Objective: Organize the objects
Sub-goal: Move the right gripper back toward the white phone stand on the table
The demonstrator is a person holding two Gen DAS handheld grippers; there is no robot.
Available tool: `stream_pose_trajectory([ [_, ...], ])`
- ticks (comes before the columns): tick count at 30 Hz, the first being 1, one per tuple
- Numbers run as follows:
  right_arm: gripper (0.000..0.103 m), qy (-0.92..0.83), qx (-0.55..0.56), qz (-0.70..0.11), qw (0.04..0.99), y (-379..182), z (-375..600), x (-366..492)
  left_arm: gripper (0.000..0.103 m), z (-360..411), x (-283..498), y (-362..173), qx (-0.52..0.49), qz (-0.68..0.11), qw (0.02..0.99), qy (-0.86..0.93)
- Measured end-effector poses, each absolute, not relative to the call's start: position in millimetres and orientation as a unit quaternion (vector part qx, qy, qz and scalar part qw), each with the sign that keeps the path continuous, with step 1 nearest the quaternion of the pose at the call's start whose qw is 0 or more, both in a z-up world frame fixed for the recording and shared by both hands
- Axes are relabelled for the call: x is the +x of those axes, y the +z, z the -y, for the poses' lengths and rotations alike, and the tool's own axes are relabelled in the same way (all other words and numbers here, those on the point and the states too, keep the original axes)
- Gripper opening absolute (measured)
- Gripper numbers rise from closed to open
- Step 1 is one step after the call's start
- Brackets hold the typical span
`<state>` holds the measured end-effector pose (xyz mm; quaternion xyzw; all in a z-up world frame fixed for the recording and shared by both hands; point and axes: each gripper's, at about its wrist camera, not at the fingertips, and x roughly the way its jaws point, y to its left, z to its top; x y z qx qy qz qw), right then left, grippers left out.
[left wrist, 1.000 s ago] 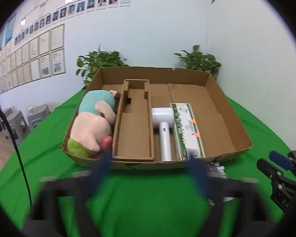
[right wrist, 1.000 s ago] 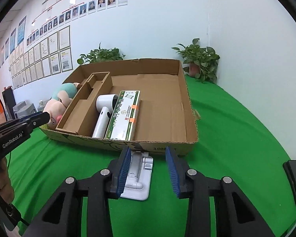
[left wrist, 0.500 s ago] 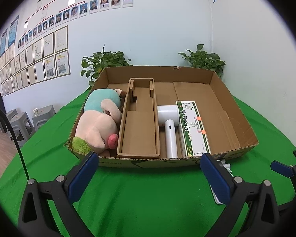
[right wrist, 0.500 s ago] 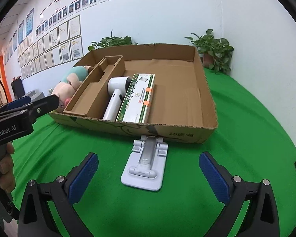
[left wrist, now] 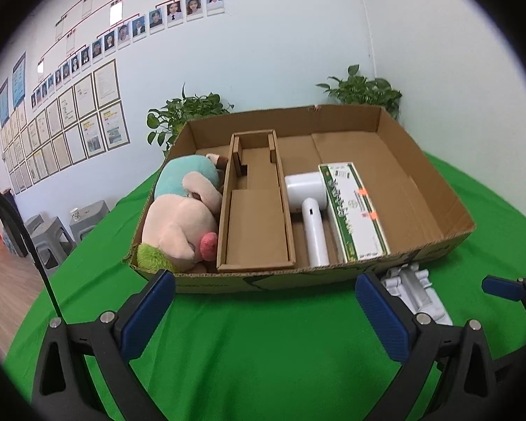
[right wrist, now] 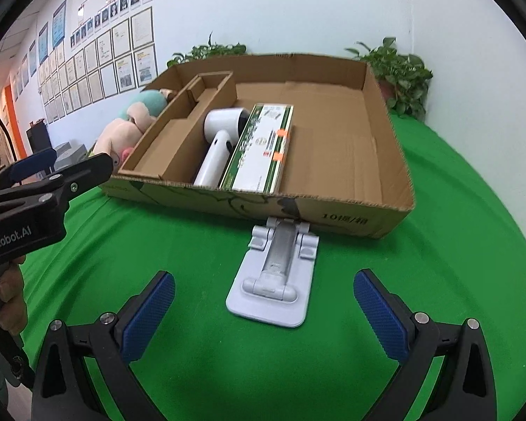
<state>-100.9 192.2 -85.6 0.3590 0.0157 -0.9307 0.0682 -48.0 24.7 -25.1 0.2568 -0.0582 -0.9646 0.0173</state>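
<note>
A shallow cardboard box (left wrist: 435,245) (right wrist: 385,217) on the green table holds a plush pig (left wrist: 179,217) (right wrist: 129,126) at its left, a cardboard insert (left wrist: 256,217), a white hair dryer (left wrist: 308,207) (right wrist: 217,144) and a green-and-white carton (left wrist: 354,210) (right wrist: 263,147). A white folding stand (right wrist: 273,277) (left wrist: 417,291) lies flat on the cloth just in front of the box. My right gripper (right wrist: 263,308) is open and empty, with the stand between its fingers. My left gripper (left wrist: 263,308) is open and empty before the box's front wall.
The green cloth table (right wrist: 456,210) curves off to the right near a white wall. Potted plants (left wrist: 361,87) (left wrist: 186,115) stand behind the box. Grey stools (left wrist: 52,231) stand on the floor at left. The left gripper shows in the right wrist view (right wrist: 52,175).
Both grippers have opened wide from nearly shut. The right gripper has drawn back and turned a little, so the stand now lies wholly in view between its fingers.
</note>
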Motion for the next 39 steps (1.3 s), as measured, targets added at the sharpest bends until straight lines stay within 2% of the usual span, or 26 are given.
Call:
stream_pose_trajectory([
  [6, 0.100, -0.912, 0.406, -0.011, 0.059, -103, -193, -130, 0.102, -19, -52, -37, 0.294, 0.043, 0.005, -0.955],
  [8, 0.090, -0.906, 0.419, -0.018, 0.054, -109, -190, -139, 0.102, -18, -53, -42, 0.309, 0.042, 0.010, -0.950],
  [11, 0.082, -0.898, 0.435, -0.027, 0.059, -120, -184, -147, 0.102, -14, -53, -49, 0.324, 0.042, 0.016, -0.945],
  [15, 0.075, -0.892, 0.445, -0.055, 0.049, -128, -176, -147, 0.102, -6, -52, -55, 0.337, 0.033, 0.026, -0.940],
  [17, 0.067, -0.893, 0.443, -0.066, 0.044, -128, -175, -146, 0.102, -5, -52, -56, 0.339, 0.028, 0.021, -0.940],
  [19, 0.066, -0.893, 0.442, -0.067, 0.049, -128, -177, -145, 0.102, -5, -51, -56, 0.343, 0.024, 0.011, -0.939],
  [22, 0.056, -0.899, 0.427, -0.083, 0.056, -123, -174, -132, 0.102, -8, -51, -56, 0.345, 0.023, -0.002, -0.938],
  [23, 0.056, -0.897, 0.430, -0.082, 0.066, -122, -172, -124, 0.102, -10, -51, -56, 0.347, 0.023, -0.006, -0.937],
  [30, 0.058, -0.896, 0.425, -0.072, 0.103, -118, -181, -83, 0.102, -20, -57, -67, 0.375, 0.005, -0.048, -0.926],
  [31, 0.063, -0.900, 0.418, -0.071, 0.103, -116, -183, -79, 0.102, -23, -59, -69, 0.381, -0.005, -0.065, -0.922],
  [32, 0.082, -0.905, 0.407, -0.073, 0.096, -113, -185, -74, 0.102, -24, -60, -70, 0.386, -0.012, -0.076, -0.919],
  [34, 0.103, -0.917, 0.383, -0.072, 0.079, -107, -190, -69, 0.102, -28, -62, -71, 0.394, -0.026, -0.099, -0.913],
  [39, 0.103, -0.911, 0.400, -0.043, 0.089, -108, -199, -82, 0.102, -37, -66, -70, 0.394, -0.049, -0.140, -0.907],
])
